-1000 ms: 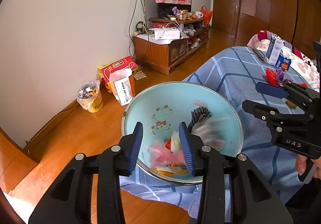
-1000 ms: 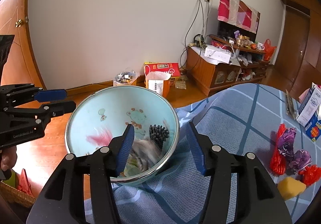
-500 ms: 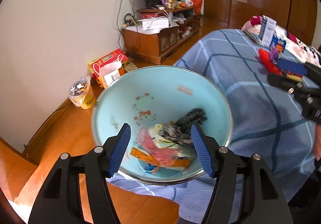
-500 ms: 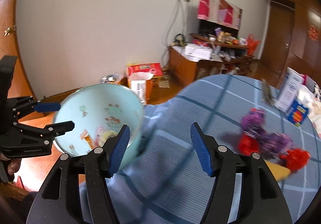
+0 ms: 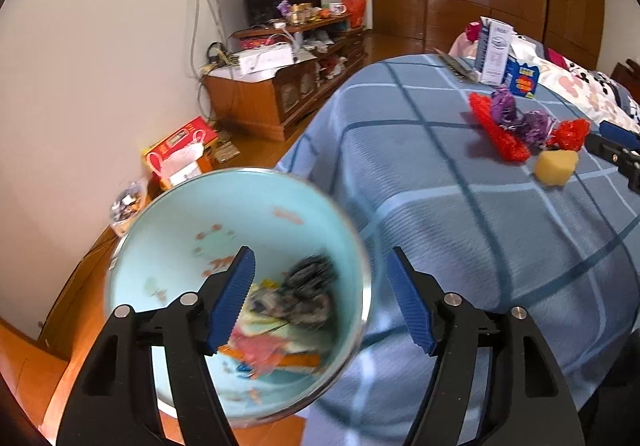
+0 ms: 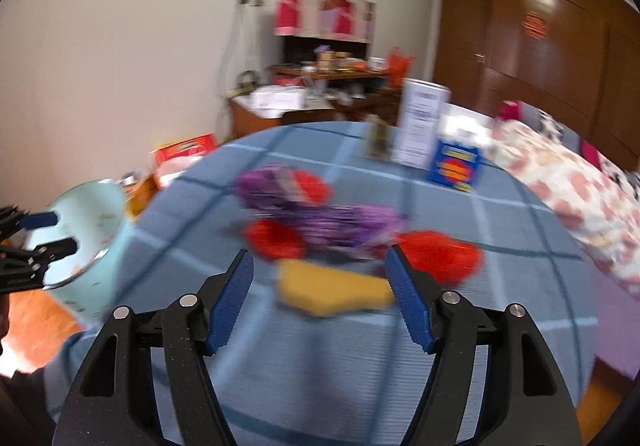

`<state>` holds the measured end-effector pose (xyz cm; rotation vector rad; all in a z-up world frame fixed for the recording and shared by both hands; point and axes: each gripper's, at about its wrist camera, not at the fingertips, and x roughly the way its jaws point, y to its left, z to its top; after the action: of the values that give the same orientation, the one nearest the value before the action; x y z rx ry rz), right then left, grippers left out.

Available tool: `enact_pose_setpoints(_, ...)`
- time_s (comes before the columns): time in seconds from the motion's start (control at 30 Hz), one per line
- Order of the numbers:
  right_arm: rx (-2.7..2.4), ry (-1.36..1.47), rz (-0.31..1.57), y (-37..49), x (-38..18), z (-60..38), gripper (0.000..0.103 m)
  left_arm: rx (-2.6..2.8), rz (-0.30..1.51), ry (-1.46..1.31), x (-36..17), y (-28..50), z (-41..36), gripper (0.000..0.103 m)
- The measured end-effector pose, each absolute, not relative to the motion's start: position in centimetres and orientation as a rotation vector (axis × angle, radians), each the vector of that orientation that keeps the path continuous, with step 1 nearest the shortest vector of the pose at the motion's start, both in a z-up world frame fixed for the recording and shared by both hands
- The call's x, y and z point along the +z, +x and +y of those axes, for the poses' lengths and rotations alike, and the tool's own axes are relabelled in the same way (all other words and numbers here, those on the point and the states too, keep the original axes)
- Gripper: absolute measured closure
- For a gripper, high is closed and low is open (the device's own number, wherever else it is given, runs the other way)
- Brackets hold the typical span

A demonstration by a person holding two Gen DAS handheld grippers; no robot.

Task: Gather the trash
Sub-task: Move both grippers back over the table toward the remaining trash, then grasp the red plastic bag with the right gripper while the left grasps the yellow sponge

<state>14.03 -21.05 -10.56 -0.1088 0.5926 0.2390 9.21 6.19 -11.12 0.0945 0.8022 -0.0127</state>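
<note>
Trash (image 5: 516,126) on blue checked bedspread (image 5: 440,182): crinkly red + purple wrappers, yellow spongy wedge (image 5: 557,167); more crumpled scraps in pale-blue enamel basin (image 5: 168,230) at bed edge. Left gripper (image 5: 320,298) jaws wide apart, empty, ribbed blue pads over basin. Right gripper (image 6: 320,296) jaws wide, empty, above wedge; view blurred.
</note>
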Motion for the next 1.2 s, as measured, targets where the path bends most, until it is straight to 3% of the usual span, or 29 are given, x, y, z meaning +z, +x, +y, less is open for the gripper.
enact_pose_setpoints(0.47,0.031,-0.012,0.609,19.4,-9.8,-30.1,0.034,-0.065,0.789,0.112,-10.5,12.3,1.1,0.034)
enact_pose_setpoints(0.73,0.067,-0.006,0.797,22.8,-13.9,-30.5,0.038,-0.092,0.781,0.126,-10.2,12.2,-0.2,0.034)
enact_pose_setpoints(0.87,0.110,0.011,0.833,23.1,-14.3,-30.4,0.055,-0.093,0.784,0.126,-10.3,12.2,-0.4,0.034)
enact_pose_setpoints(0.93,0.141,-0.007,0.860,23.1,-14.8,-29.8,0.073,-0.093,0.782,0.124,-10.3,12.3,-0.5,0.034)
enact_pose_setpoints(0.97,0.146,-0.010,0.860,23.0,-14.7,-29.7,0.075,-0.093,0.781,0.122,-10.2,12.4,-0.6,0.034)
enact_pose_setpoints(1.03,0.145,-0.027,0.851,22.4,-14.6,-29.3,0.089,-0.094,0.784,0.117,-10.3,12.6,-0.8,0.034)
enact_pose_setpoints(1.2,0.154,0.012,0.803,20.0,-13.5,-30.0,0.091,-0.126,0.775,0.129,-9.8,12.9,-2.6,0.034)
